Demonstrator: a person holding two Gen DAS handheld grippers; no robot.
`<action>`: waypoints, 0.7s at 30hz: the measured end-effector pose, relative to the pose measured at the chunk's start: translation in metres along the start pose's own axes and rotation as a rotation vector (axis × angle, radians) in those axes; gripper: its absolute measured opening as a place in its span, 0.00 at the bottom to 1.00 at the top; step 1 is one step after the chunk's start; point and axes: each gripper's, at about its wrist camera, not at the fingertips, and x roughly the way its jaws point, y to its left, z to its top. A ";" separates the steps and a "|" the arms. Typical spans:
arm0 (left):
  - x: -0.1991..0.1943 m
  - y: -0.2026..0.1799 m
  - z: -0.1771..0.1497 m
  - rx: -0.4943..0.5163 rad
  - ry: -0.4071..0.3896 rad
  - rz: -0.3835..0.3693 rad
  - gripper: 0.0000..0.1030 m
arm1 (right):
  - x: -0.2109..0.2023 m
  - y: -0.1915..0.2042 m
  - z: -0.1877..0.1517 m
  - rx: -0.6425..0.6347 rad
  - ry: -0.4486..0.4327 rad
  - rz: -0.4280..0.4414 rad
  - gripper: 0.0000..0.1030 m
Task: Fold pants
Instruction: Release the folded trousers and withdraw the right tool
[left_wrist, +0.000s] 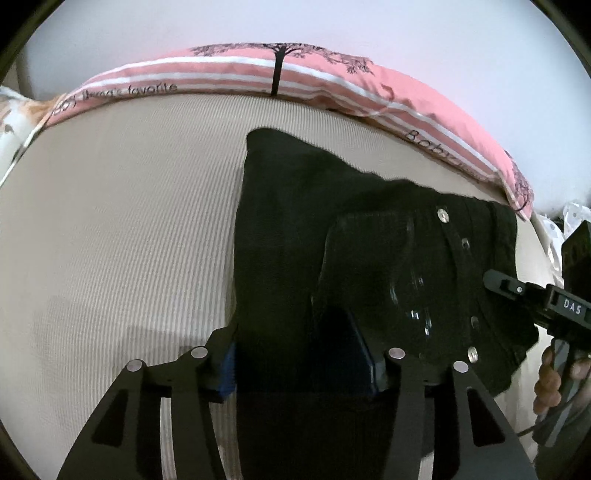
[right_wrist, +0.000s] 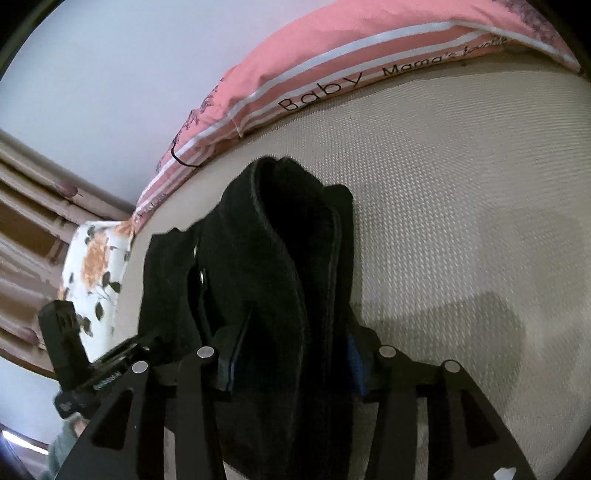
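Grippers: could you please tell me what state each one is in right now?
Left gripper: open, with the black pants between its fingers.
Right gripper: open, with the pants between its fingers too.

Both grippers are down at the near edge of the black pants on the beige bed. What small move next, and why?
Probably draw both back: the black pants already lie doubled on the beige ribbed mattress, and the left gripper and right gripper stand apart around the cloth, seemingly not pinching it.
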 end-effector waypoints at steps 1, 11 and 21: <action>-0.004 0.000 -0.005 -0.002 0.007 0.010 0.55 | -0.004 0.001 -0.004 -0.003 -0.007 -0.012 0.42; -0.060 -0.004 -0.064 0.044 -0.040 0.165 0.58 | -0.055 0.030 -0.059 -0.125 -0.089 -0.121 0.44; -0.112 -0.019 -0.134 0.029 -0.063 0.278 0.60 | -0.099 0.078 -0.122 -0.247 -0.166 -0.192 0.53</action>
